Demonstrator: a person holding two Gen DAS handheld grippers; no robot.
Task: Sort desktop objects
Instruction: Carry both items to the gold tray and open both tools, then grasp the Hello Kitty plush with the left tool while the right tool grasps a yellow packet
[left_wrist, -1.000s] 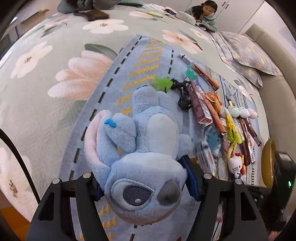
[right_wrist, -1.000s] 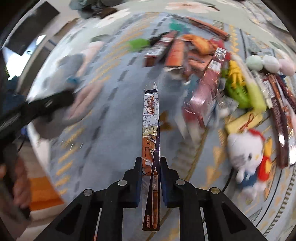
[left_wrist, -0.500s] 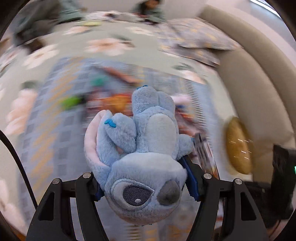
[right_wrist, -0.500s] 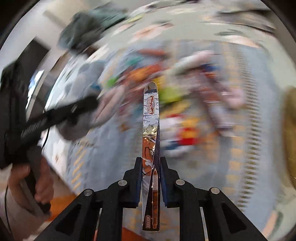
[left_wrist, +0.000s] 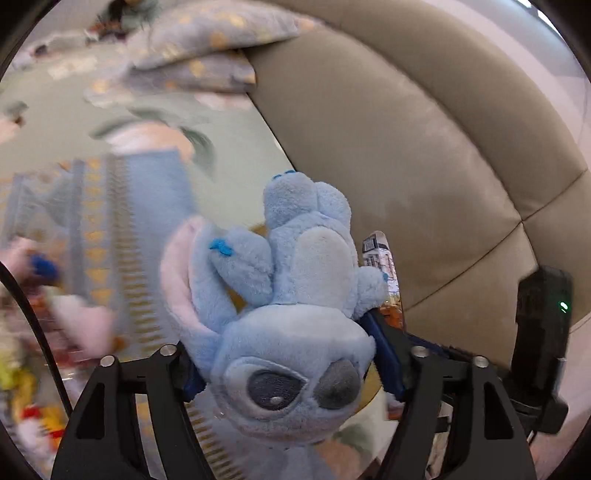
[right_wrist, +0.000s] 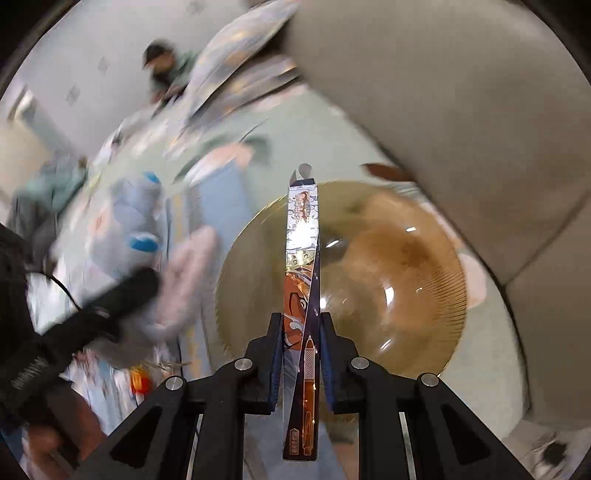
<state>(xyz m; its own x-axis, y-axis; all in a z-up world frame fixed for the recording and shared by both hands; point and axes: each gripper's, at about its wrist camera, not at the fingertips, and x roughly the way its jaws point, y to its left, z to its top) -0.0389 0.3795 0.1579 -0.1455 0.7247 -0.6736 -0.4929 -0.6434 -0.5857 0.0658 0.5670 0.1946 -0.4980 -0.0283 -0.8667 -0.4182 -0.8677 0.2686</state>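
Observation:
A blue plush toy (left_wrist: 295, 314) hangs head-first between the pads of my left gripper (left_wrist: 288, 369). Its jaws are opening, but the pads still touch the plush head. My right gripper (right_wrist: 301, 332) holds a long, narrow printed pen box (right_wrist: 301, 240) on edge. Its jaws are opening too, and the box still sits tight between the pads. The box points out over an amber glass bowl (right_wrist: 399, 266) that lies just under it. In the left wrist view, the tip of the box (left_wrist: 376, 247) shows behind the plush. The plush (right_wrist: 129, 221) is blurred in the right wrist view.
A beige padded cushion (left_wrist: 406, 147) rises to the right, close behind the bowl. Patterned pillows (left_wrist: 207, 44) lie at the back, where a person (right_wrist: 166, 70) sits. A blue road-print mat (left_wrist: 147, 206) and blurred small toys (left_wrist: 29, 406) lie to the left.
Both grippers have swung away from the mat full of toys toward the beige cushion and the amber bowl. The plush and the pen box came along between their jaws.

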